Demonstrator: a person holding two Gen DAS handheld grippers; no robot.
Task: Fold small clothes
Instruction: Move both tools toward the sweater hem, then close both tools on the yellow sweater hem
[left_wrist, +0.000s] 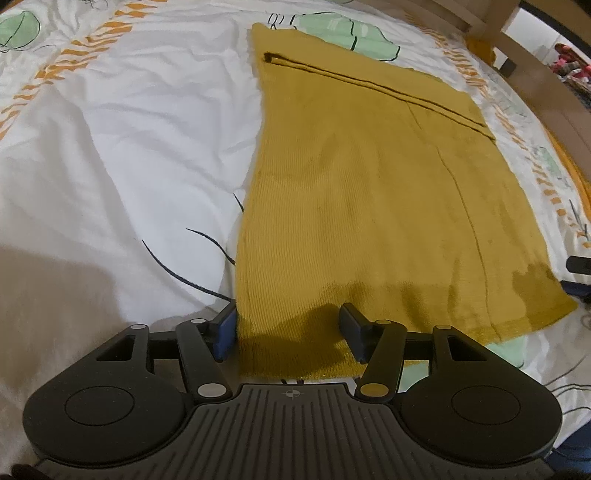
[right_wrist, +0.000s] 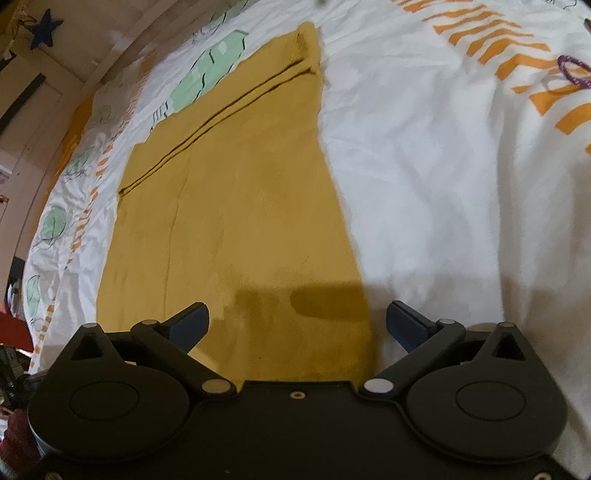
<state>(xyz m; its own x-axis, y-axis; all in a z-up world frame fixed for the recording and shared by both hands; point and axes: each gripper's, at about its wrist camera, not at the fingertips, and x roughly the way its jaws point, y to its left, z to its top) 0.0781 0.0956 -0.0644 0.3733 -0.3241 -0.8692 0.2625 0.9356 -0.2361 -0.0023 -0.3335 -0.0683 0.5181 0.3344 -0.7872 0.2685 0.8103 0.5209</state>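
A mustard-yellow knit garment lies flat on the bed, with folded layers showing as dark lines near its far end. It also shows in the right wrist view. My left gripper is open, its fingers straddling the garment's near left corner just above the cloth. My right gripper is open wide, its fingers straddling the garment's near right corner. Neither holds anything.
The garment lies on a white duvet printed with orange stripes and green shapes. A wooden bed frame runs along the far side. A purple ring lies on the duvet at the far right.
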